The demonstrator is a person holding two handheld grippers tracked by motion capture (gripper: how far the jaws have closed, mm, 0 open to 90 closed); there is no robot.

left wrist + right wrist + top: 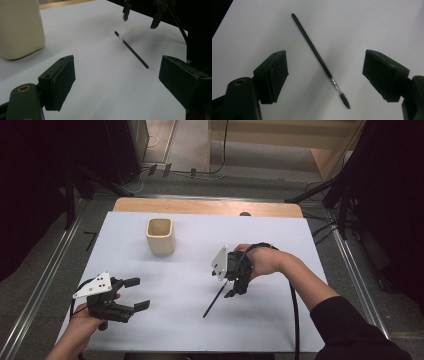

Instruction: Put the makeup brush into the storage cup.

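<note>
Brush: thin black brush (319, 60) lies flat on the desk's white sheet (190, 320), toward its right edge, not yet lifted.
Right gripper (234, 285): jaws wide apart above it (nothing gripped).
Left gripper (134, 295): open, idle near the front-left corner.
Cup (160, 236): empty, near the back edge.

- A lab or recording studio is suggested, rather than a home or a shop.
- A wooden table (205, 207) is seen covered almost to its edges by a plain white sheet (200, 320), as a staged work surface.
- Dark curtains or panels (30, 195) are seen along both sides of the table, closing the space off.
- Metal floor rails (45, 280) are laid beside the table's left and right edges.
- Black stand legs (320, 192) are planted near the far right corner, and loose cables (220, 150) are trailed across the grey floor beyond the far edge.
- Tracked, cabled hand-held grippers are used here, a sign of data recording.
</note>
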